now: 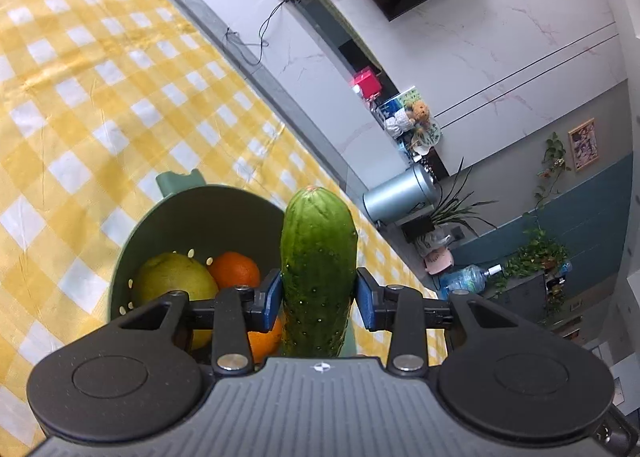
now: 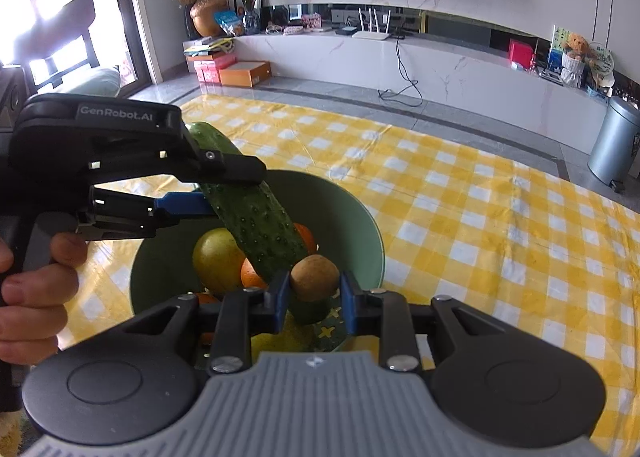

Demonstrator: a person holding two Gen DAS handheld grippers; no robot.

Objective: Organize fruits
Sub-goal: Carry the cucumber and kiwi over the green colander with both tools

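My left gripper (image 1: 318,297) is shut on a green cucumber (image 1: 318,257) and holds it above the green colander bowl (image 1: 200,205). The bowl holds a yellow-green pear (image 1: 174,277) and oranges (image 1: 234,269). In the right wrist view the left gripper (image 2: 216,189) holds the cucumber (image 2: 256,217) slanting down into the bowl (image 2: 360,225). My right gripper (image 2: 314,299) is shut on a brown kiwi (image 2: 314,277) just above the bowl's near side, beside the cucumber's lower end. The pear (image 2: 216,257) and an orange (image 2: 250,275) lie below.
The bowl sits on a yellow-and-white checked cloth (image 2: 480,217) on the floor. A white TV bench (image 2: 440,65) runs along the back wall, a metal bin (image 2: 612,145) at the right, orange boxes (image 2: 244,73) at the left.
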